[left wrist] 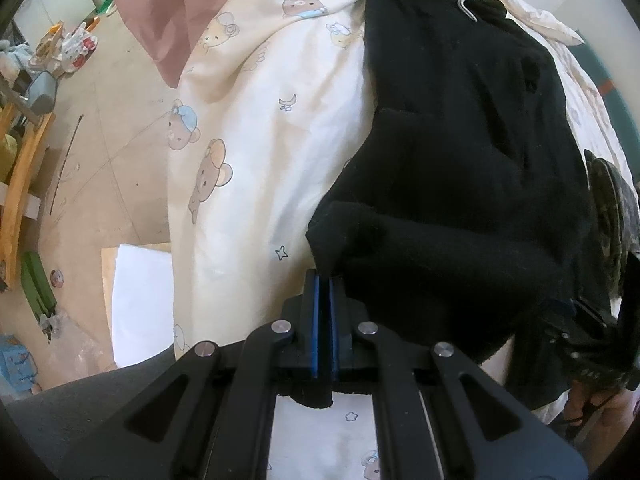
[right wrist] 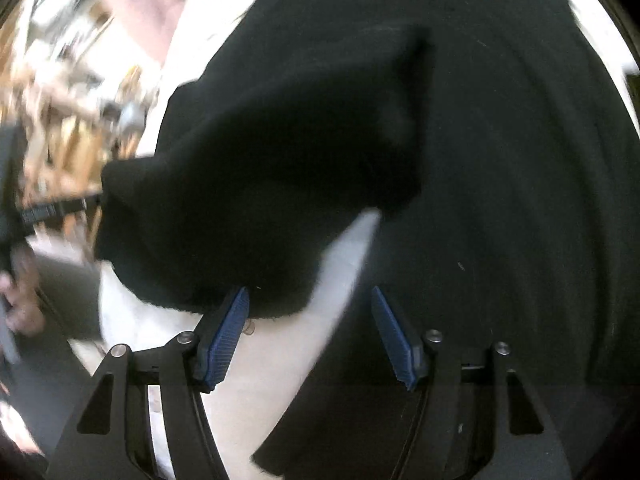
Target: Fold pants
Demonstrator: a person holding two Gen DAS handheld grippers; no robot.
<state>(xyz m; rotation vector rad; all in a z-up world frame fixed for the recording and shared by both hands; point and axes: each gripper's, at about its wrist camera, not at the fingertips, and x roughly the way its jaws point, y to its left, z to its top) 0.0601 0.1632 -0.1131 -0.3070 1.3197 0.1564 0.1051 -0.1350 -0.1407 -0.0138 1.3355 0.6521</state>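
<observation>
Left tongs (left wrist: pixel 323 280) pressed together on an edge of the black fleece pants (left wrist: pixel 460 168), right tongs (right wrist: pixel 310 300) spread with nothing pinched, a hem lying between them, pants draped from 6 toward 12 o'clock over cream bear-print bed quilt (left wrist: pixel 260 128), pink cloth (left wrist: pixel 160 12) at 11 o'clock

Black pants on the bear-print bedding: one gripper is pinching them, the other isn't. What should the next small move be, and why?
Probably bring the right gripper onto the loose hem of the black pants and close. Its fingers stand apart with nothing pinched, the hem edge just ahead of them. The left gripper is already shut on a pants corner over the bear-print bedding, so a second grip would let the fold be carried over.
</observation>
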